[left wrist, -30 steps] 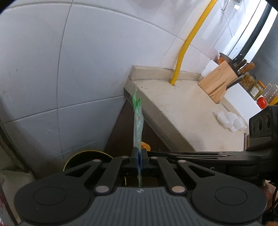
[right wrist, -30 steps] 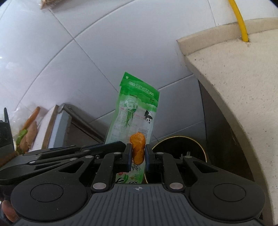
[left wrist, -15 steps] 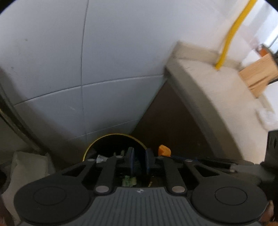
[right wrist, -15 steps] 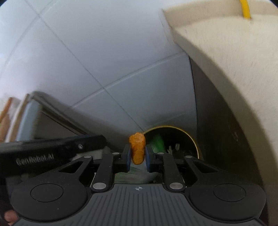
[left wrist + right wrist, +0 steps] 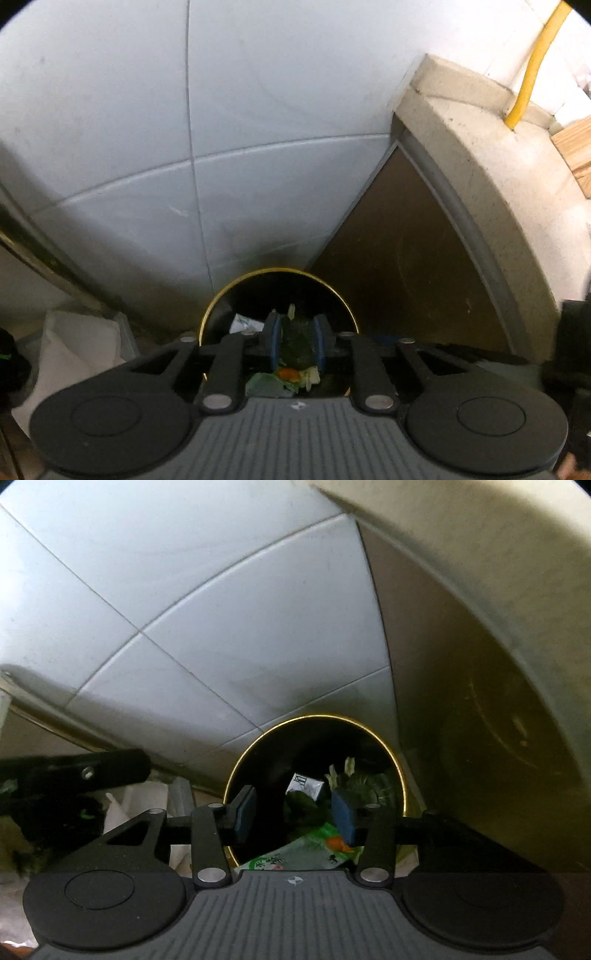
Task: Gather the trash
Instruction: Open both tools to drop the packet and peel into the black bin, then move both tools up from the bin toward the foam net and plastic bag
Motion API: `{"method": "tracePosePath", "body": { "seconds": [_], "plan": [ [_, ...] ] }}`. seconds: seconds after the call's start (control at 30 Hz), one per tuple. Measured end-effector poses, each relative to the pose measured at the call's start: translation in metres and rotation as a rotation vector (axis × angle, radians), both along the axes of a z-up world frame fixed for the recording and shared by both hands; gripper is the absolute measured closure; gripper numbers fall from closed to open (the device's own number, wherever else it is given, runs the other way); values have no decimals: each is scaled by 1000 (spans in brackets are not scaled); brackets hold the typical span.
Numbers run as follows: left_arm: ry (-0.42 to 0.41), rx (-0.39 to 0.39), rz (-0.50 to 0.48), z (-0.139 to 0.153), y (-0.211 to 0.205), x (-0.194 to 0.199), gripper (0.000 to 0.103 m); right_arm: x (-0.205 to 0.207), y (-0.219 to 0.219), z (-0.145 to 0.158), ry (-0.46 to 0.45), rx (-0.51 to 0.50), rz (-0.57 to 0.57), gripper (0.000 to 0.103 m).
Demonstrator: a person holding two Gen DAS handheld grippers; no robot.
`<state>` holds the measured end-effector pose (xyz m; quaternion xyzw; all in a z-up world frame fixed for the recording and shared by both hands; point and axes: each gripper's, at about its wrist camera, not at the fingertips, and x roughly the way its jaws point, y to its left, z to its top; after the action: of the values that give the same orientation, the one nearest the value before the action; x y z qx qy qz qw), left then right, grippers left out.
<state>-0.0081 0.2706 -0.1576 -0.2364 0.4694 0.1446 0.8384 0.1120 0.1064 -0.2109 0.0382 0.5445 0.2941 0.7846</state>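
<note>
A black bin with a gold rim (image 5: 236,295) (image 5: 258,742) stands below both grippers, against the tiled wall. Inside it lie the green wrapper (image 5: 299,853) (image 5: 266,382) and the orange scrap (image 5: 338,843) (image 5: 289,374), among other litter. My left gripper (image 5: 295,341) hangs over the bin's mouth, its jaws opening a little with nothing between them. My right gripper (image 5: 297,814) is also above the bin, jaws opening wide and empty. The left gripper's black body (image 5: 74,775) shows at the left of the right wrist view.
A beige stone counter (image 5: 480,177) juts out on the right, with a brown cabinet side (image 5: 399,258) under it. A yellow pipe (image 5: 532,70) rises at its back. White bags (image 5: 74,350) lie left of the bin.
The left gripper let go of the green wrapper and the right let go of the orange scrap; both now lie in the bin. Both grippers sank toward the bin and tilted down.
</note>
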Motion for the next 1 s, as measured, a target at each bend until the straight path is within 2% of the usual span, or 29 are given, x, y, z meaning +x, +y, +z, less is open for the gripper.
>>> {"method": "tracePosePath", "body": {
  "seconds": [0.13,0.27,0.43,0.53,0.63,1.0],
  "plan": [
    [-43,36,-19,10,-5,-1,87,-9,-10,26,-43,22,-15,47],
    [-84,114,-34,20,-12,-4,83,-21,-17,53,-112,30,-16,41],
    [-155,204,-52,36,-18,-9,80,-33,-28,80,-165,49,-16,40],
    [-190,261,-59,44,-24,-13,74,-40,-35,93,-199,52,-15,35],
    [-204,302,-80,47,-28,-14,72,-47,-46,104,-231,47,-20,34],
    [-228,401,-119,49,-44,-16,62,-68,-85,134,-297,55,-56,19]
  ]
}}
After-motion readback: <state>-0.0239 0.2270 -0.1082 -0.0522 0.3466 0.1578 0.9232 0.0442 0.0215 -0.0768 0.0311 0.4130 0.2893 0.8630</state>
